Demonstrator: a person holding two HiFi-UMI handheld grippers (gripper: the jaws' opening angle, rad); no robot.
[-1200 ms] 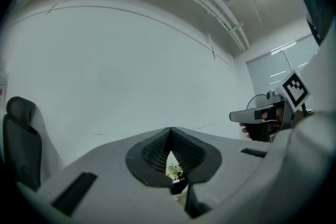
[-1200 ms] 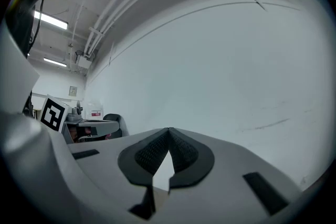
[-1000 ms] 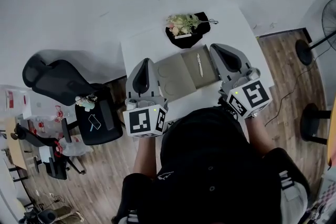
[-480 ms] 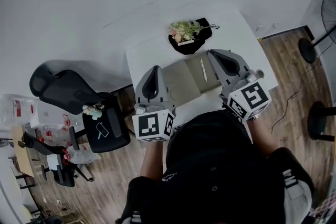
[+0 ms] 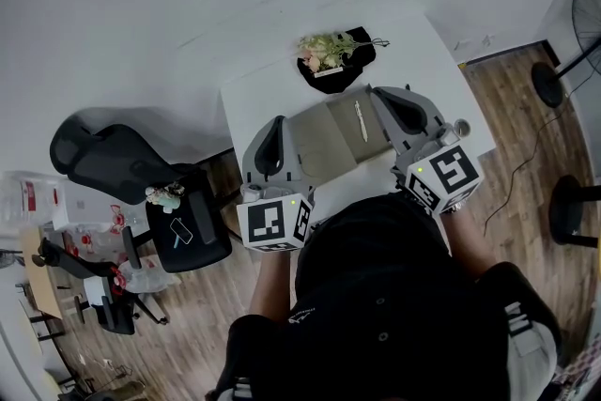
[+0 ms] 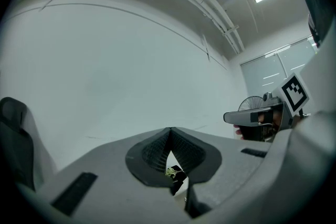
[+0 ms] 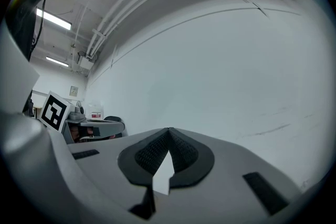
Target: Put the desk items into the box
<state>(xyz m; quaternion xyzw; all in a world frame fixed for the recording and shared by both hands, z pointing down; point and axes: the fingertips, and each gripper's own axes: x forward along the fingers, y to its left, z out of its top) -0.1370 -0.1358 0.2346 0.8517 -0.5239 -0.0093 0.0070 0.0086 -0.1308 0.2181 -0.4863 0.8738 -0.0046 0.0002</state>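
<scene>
Your desk (image 5: 424, 52) carries an open tan box (image 5: 315, 146). Beyond the box's far edge lies a flower bunch (image 5: 324, 45) on a black pouch (image 5: 355, 63), roughly midway ahead of both tools. The left gripper (image 5: 275, 125) and right gripper (image 5: 383, 94) flank the box, each pressed together and empty. Inside the box's right half, a pen (image 5: 359, 119) points away from you.
</scene>
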